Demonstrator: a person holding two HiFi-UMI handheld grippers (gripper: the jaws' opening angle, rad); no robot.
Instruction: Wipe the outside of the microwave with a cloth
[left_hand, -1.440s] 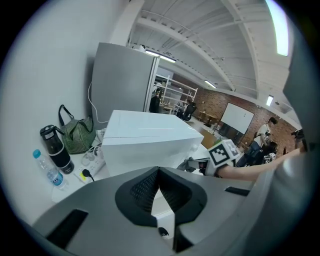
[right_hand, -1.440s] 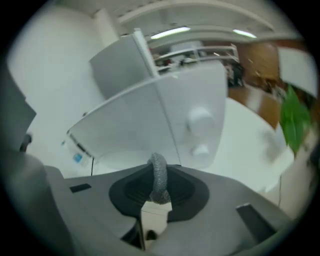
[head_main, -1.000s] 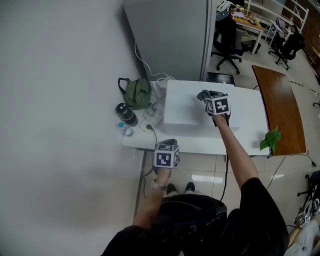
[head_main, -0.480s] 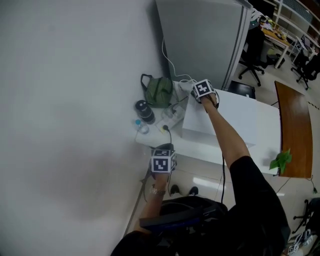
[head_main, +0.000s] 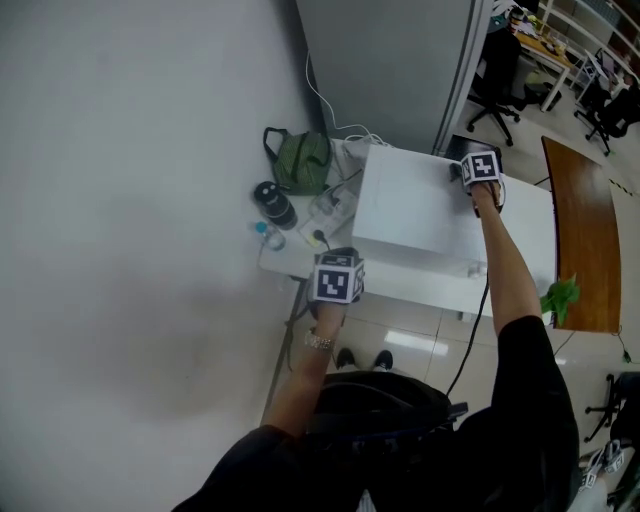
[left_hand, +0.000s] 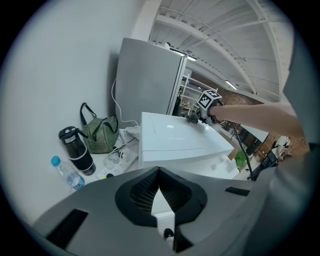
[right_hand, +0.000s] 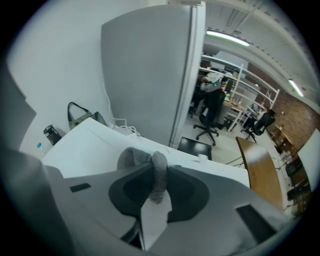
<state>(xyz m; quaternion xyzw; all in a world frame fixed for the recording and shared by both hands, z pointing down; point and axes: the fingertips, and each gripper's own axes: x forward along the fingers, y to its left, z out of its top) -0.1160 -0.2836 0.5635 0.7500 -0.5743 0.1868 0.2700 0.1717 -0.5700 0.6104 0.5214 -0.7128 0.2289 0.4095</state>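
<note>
Jaws of the right gripper (right_hand: 153, 169) are clamped on a grey cloth (right_hand: 131, 158), while those of the left gripper (left_hand: 159, 171) are pressed together with nothing between them. Largest in sight is a tall grey cabinet (head_main: 395, 60) standing against the pale wall behind the white desk (head_main: 400, 288). On that desk sits the microwave (head_main: 420, 215), a plain white box with a smooth matt top and a faint inset line running across it. The right arm reaches out over it, and the right gripper holds the cloth at the far right corner of the top, by the rear edge. The left gripper hangs in the air by the desk's front edge, off the microwave's front left corner and touching nothing. Left of the microwave, near the wall, lies a green striped bag (head_main: 300, 160) with a dark handle. In front of the bag stands a black flask (head_main: 272, 203). A white power strip (head_main: 325, 207) lies between the flask and the microwave, and just beside the flask is a small clear bottle (head_main: 262, 233) with a blue cap. The cloth is a nubbly, knitted-looking fabric, bunched into a looped wad that bulges out to the left of the jaws
</note>
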